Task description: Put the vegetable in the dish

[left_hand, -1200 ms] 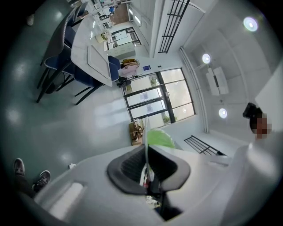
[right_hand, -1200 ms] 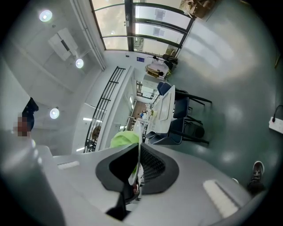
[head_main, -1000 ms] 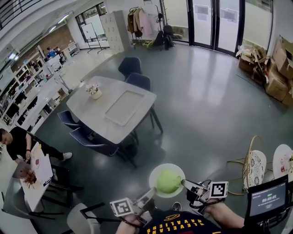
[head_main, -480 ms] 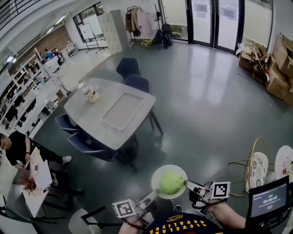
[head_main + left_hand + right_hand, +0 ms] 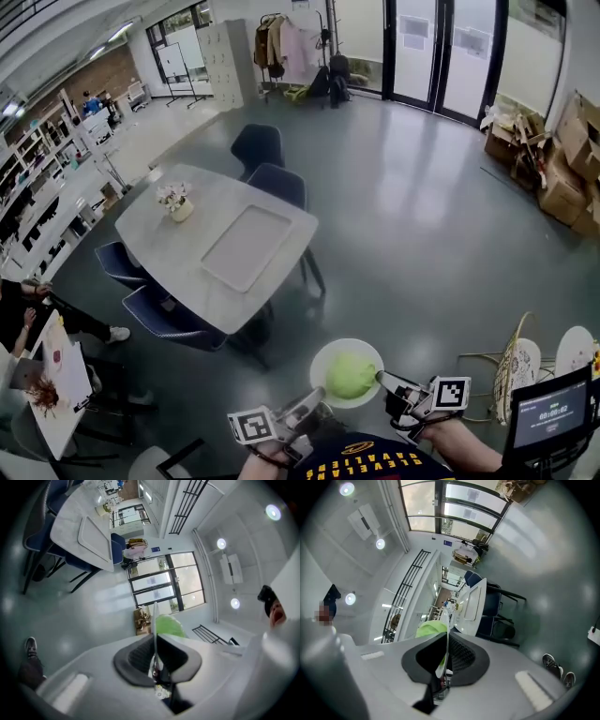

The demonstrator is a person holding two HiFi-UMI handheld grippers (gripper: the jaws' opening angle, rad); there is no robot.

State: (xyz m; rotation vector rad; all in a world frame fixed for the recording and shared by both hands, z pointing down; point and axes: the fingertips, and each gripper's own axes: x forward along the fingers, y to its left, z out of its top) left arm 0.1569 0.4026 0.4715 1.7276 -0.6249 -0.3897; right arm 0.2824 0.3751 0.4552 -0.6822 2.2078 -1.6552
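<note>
While the vegetable [image 5: 352, 375] sits in the dish [image 5: 324, 359], the left gripper [image 5: 315, 401] and right gripper [image 5: 382, 379] clamp opposite sides of its rim.

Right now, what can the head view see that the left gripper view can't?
Only the head view shows the whole round dish from above, the right gripper pinching its far side, and a screen with digits. Only the left gripper view shows the ceiling lights and, close up, the left gripper clamped on the dish rim, seen edge-on. Both show the green vegetable on the dish, the grey table and the glass doors.
</note>
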